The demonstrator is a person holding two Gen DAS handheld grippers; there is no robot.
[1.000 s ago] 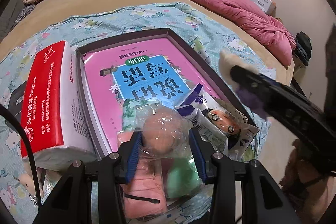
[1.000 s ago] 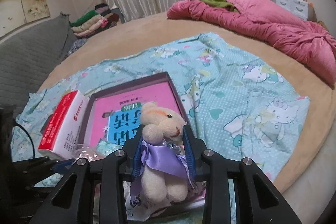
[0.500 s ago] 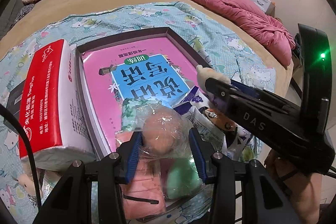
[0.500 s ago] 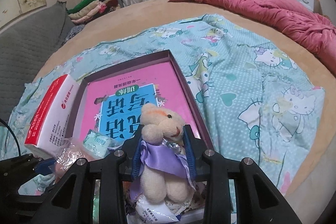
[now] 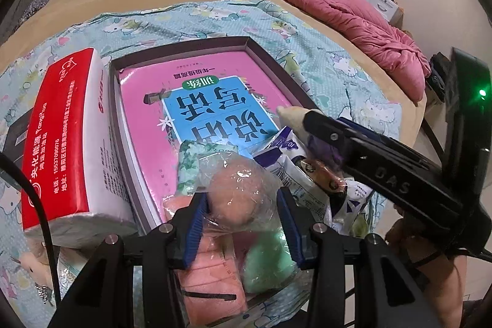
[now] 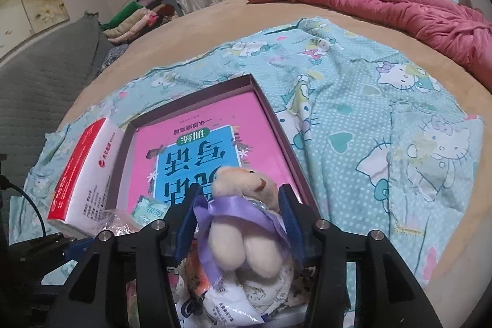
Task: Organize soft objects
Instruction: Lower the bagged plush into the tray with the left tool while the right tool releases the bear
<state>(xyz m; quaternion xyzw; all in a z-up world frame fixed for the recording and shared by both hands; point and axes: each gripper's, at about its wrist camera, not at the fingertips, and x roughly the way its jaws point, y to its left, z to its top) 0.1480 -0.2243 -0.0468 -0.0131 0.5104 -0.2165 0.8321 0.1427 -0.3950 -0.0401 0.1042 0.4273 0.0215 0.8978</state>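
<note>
We've got both hands loaded over the near end of the shallow dark-purple cardboard box (image 5: 278,73), and that crowding looks like the worry. Our right gripper (image 6: 238,217) has its fingers clamped on the small cream plush bear with the purple ribbon (image 6: 243,205), held round the middle with its head poking forward over the pink-and-blue book (image 6: 200,149) lying in the box. The grip sits on ribbon and soft stuffing, so we reckon the bear could squirm loose or tip before it's placed. Our left gripper (image 5: 240,214) is closed on a crinkly clear plastic bag holding a peach-coloured soft ball (image 5: 240,192); slick film like that may slide between the fingers. Just beside it lie the white-and-blue snack packets (image 5: 295,171), a pink folded cloth (image 5: 212,275) and a green soft lump (image 5: 267,263), so either hand could nudge the pile or bump the other. The right one reaches in low from the side, angled across toward the left; the red-and-white tissue pack (image 5: 67,137) stands just outside the box wall.
</note>
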